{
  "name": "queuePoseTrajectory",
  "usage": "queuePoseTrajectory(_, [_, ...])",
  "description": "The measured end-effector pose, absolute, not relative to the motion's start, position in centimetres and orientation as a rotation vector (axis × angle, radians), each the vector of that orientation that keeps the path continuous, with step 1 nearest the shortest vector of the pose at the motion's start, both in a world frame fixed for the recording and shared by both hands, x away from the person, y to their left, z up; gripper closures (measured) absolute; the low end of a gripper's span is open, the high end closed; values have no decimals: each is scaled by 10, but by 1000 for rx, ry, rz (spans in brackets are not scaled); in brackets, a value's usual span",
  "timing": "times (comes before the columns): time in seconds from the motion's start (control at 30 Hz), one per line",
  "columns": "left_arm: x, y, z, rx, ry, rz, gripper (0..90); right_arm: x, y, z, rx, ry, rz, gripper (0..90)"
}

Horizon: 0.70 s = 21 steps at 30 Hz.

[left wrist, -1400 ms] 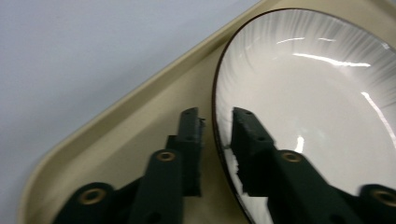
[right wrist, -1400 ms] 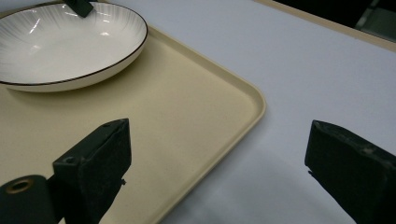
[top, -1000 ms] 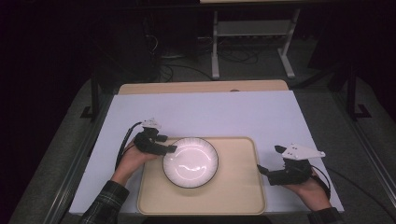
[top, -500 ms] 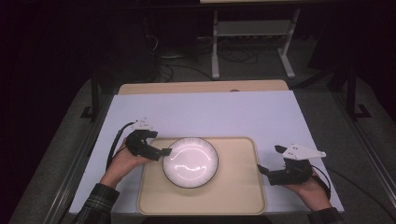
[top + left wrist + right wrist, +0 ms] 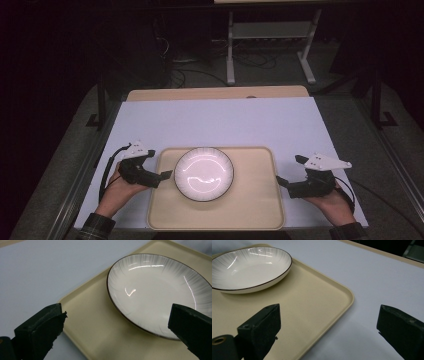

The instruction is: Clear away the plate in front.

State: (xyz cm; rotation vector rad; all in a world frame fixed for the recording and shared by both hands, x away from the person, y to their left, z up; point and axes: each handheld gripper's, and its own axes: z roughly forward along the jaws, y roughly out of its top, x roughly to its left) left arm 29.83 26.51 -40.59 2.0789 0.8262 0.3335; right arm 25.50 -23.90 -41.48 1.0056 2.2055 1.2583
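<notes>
High view: plate (image 5: pixel 203 173) sits mid-tray (image 5: pixel 250 210); left claw (image 5: pixel 167 174) and right claw (image 5: pixel 280 181) both wide open, holding nothing. I'd square each claw over its tray edge and lift level so the plate doesn't slide.

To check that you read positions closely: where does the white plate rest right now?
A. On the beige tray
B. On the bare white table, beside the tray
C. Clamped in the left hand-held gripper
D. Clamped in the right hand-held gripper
A: the plate sits on the beige tray, and both hand-held grippers are open and clear of it.
</notes>
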Motion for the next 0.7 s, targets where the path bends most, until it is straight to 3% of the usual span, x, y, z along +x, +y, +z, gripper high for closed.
queuePoseTrajectory(0.7, [278,296,-419,2085,888,430,0,256,-241,-417,1019,2194,1249,39])
